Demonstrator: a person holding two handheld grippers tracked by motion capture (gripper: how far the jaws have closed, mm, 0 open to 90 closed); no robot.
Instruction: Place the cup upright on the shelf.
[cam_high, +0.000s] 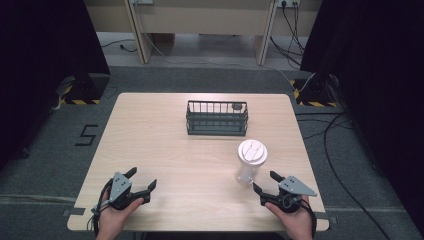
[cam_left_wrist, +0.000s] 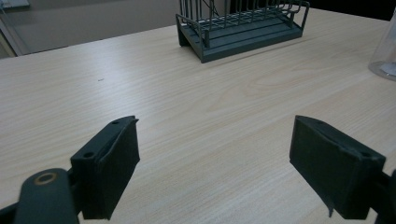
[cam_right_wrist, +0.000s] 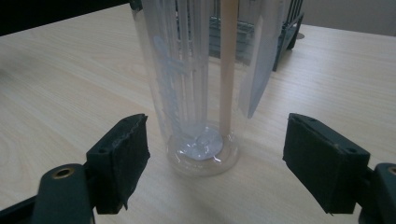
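Note:
A clear plastic cup (cam_high: 250, 162) with a white lid stands upright on the table's right half; in the right gripper view the cup (cam_right_wrist: 201, 93) rises just beyond the jaws, its base between their lines. My right gripper (cam_high: 264, 183) is open, low at the front right, a short way from the cup and not touching it. My left gripper (cam_high: 143, 178) is open at the front left above bare wood, and its view shows the gripper (cam_left_wrist: 215, 158) with nothing between its jaws. A dark wire basket (cam_high: 217, 118) sits mid-table toward the back.
The basket (cam_left_wrist: 243, 28) holds a small round dark object (cam_high: 236, 106) at its right end. The wooden table (cam_high: 165, 150) has bare wood between the grippers. Cables and stand bases lie on the floor beyond the table's far corners.

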